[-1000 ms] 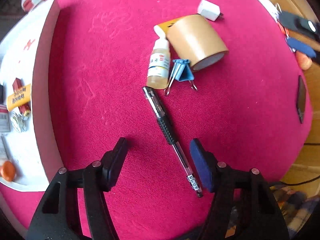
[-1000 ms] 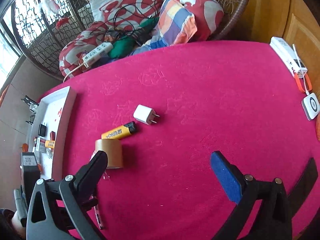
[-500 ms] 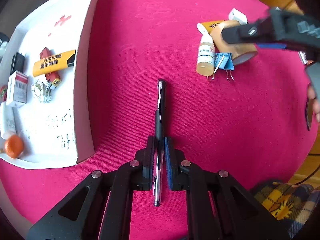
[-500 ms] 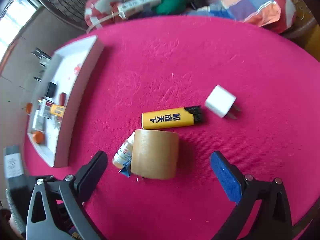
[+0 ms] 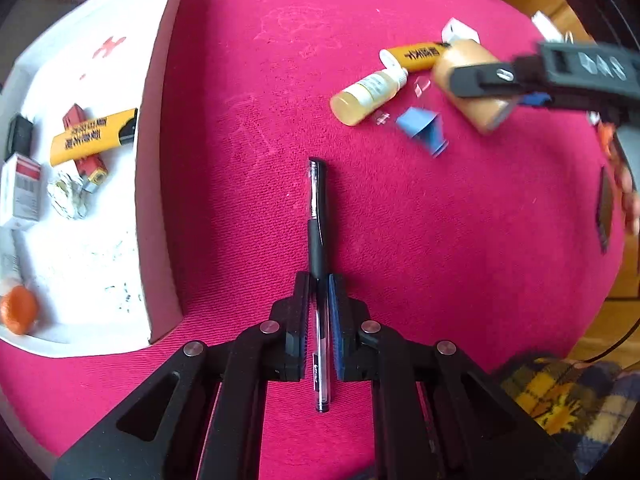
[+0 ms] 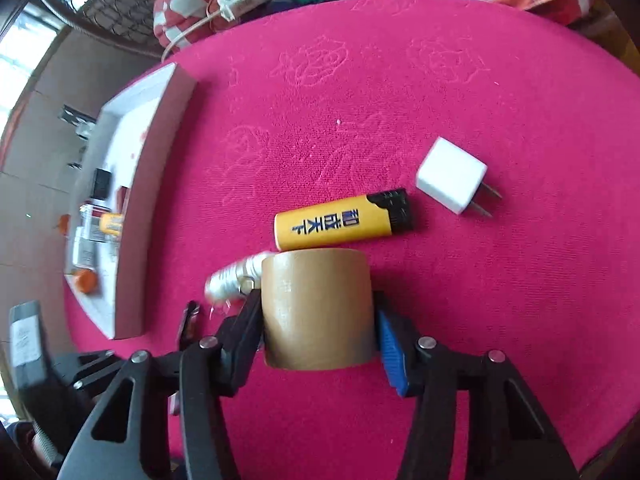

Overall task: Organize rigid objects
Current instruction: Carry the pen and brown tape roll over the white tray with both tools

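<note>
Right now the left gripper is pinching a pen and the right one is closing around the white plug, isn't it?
Not the plug. The right gripper has just been closing around the brown tape roll, as the right wrist view shows; the white plug lies apart on the cloth. The left gripper is indeed pinching the pen.

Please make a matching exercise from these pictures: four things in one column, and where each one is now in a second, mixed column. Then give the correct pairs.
Things:
1. pen
2. tape roll
3. orange ball
4. white charger

Places:
A. in the white tray
B. between the right gripper fingers
C. loose on the red cloth
D. clamped in the left gripper

Pairs: 1-D, 2-B, 3-A, 4-C
</note>
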### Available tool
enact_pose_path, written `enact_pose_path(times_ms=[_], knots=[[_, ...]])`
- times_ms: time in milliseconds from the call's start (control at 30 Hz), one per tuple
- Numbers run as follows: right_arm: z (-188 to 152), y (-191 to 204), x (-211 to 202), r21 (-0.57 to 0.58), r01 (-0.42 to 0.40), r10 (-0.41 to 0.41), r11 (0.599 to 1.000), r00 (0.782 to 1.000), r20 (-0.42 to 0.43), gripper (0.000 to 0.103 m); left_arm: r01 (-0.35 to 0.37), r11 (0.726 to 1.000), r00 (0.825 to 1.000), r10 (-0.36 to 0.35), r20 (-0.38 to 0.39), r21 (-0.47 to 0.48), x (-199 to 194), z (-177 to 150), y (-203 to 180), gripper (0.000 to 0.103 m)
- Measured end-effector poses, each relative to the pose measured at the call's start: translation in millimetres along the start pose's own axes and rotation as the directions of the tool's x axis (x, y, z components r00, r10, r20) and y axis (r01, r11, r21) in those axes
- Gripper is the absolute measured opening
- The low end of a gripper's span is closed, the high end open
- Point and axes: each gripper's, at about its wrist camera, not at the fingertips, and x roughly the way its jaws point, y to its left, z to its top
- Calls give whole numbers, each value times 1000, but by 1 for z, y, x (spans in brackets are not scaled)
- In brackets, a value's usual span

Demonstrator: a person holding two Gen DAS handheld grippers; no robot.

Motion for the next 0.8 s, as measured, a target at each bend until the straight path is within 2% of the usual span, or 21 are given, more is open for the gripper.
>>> enact_pose_path(times_ms=[133,300,467,533,600,667,733,800], knots=[[-4,-11,-30,28,-31,29,999,997,70,52,26,1000,999,-26,24,-1,-9,2,1,8],[-5,1,-60,19,-83,79,996,985,151,52,48,999,997,-48,63,0,-27,6,2,8],[0,20,-80,2,-133,129,991,965,229,52,10,1000,983,-15,182,28,-70,13,-1,8],[4,30,-86,-21,-135,136,991,958,252,52,-44,999,967,35,252,30,-90,15,-1,8],[8,41,-97,-51,-131,140,990,948,284,52,-96,995,940,86,329,14,-112,19,2,8],[11,50,-109,-80,-121,141,989,937,321,52,-114,993,912,109,396,-9,-133,18,9,8],[12,63,-124,-125,-100,141,987,915,378,52,-113,993,876,117,469,-37,-156,17,21,8],[12,77,-139,-166,-77,143,983,892,429,52,-101,992,847,126,516,-75,-178,25,33,8]])
